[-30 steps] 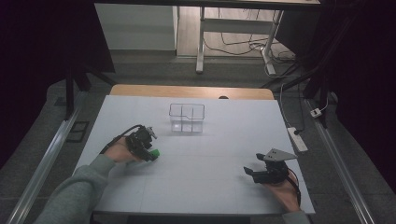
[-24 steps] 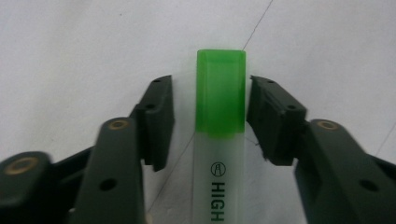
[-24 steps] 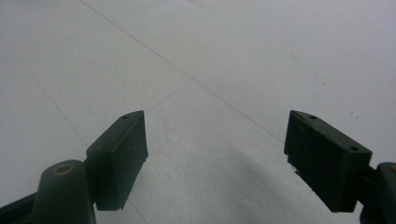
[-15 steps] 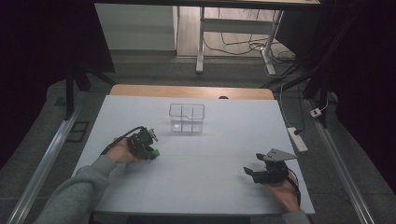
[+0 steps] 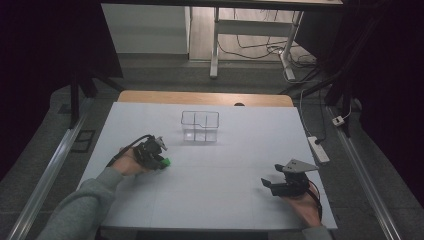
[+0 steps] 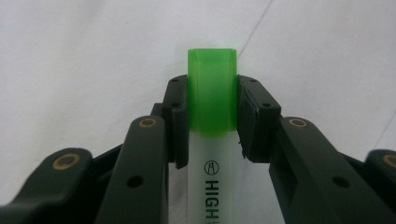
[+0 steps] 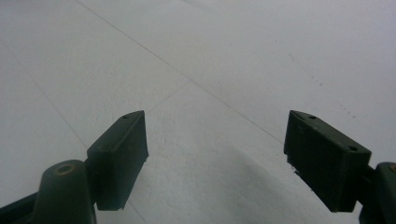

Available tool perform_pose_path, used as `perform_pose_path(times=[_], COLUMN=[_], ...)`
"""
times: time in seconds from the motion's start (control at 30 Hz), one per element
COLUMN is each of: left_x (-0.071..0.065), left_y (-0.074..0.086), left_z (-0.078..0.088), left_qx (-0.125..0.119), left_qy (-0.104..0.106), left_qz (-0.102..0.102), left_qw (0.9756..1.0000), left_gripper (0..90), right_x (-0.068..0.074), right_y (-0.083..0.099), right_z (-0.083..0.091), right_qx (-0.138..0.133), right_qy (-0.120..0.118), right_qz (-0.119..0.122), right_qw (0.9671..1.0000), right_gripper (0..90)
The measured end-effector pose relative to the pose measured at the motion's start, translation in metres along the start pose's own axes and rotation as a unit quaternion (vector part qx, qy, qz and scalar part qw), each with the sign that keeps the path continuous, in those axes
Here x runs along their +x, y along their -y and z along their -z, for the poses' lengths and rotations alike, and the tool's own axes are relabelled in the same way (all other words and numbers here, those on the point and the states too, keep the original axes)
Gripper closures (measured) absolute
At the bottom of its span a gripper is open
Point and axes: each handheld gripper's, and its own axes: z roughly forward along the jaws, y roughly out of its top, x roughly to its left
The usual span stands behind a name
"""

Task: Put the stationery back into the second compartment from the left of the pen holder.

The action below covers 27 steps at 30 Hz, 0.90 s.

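- Left tongs (image 6: 212,112): seen in the left gripper view clamped on a highlighter (image 6: 211,154); both pads are pressed against the green cap (image 6: 211,91), one on each side.
- The jaws were closing within the last second, with the highlighter between them; they are now set at a partly closed width, stopped by the cap.
- The highlighter's pale barrel is seen running back between the jaws toward the camera, with black lettering "HIGH" legible on it; the cap end projects just beyond the pad tips.
- The highlighter is seen against the white tabletop (image 6: 84,56); whether it rests on the surface or is lifted clear cannot be told.
- In the high view, the left tongs (image 5: 161,159) are located at the left-centre of the tabletop (image 5: 225,195), held by the left hand (image 5: 131,161); a spot of green, the cap (image 5: 166,162), is visible at the tips.
- Right tongs (image 7: 215,158): jaws are held wide apart in the right gripper view, with nothing between them; bare white surface is seen below and beyond.
- In the high view, the right tongs (image 5: 272,184) are located near the right front of the tabletop, held by the right hand (image 5: 302,207), well apart from the highlighter.
- A clear divided container (image 5: 200,127) is noted standing toward the far middle of the tabletop, beyond and right of the left tongs, apart from both.
- A wooden edge (image 5: 205,97) is seen along the far side of the white surface.
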Motion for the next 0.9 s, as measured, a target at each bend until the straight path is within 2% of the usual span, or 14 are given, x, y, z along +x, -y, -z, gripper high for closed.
perform_pose_path(times=[0.13, 0.3, 0.57, 0.8, 0.9], left_x=[0.004, 0.007, 0.013, 0.014, 0.015], left_y=[0.003, 0.004, 0.005, 0.007, 0.006], left_z=[0.012, 0.029, 0.051, 0.062, 0.065], left_qx=[-0.026, -0.051, -0.099, -0.128, -0.134], left_qy=[-0.001, -0.013, -0.026, -0.032, -0.030], left_qz=[0.015, 0.020, 0.041, 0.050, 0.051], left_qw=[0.9995, 0.9984, 0.9940, 0.9900, 0.9892], left_gripper=[66.7, 66.6, 66.6, 66.6, 66.6], right_x=[0.000, 0.000, 0.000, 0.000, 0.000], right_y=[0.000, 0.000, 0.000, 0.000, 0.000], right_z=[0.000, 0.000, 0.000, 0.000, 0.000], right_qx=[0.001, 0.002, 0.000, 0.000, 0.000], right_qy=[0.001, 0.001, 0.002, 0.001, 0.002], right_qz=[0.002, 0.001, 0.000, -0.001, -0.001], right_qw=[1.0000, 1.0000, 1.0000, 1.0000, 1.0000], right_gripper=[21.5, 21.5, 21.5, 21.5, 21.5])
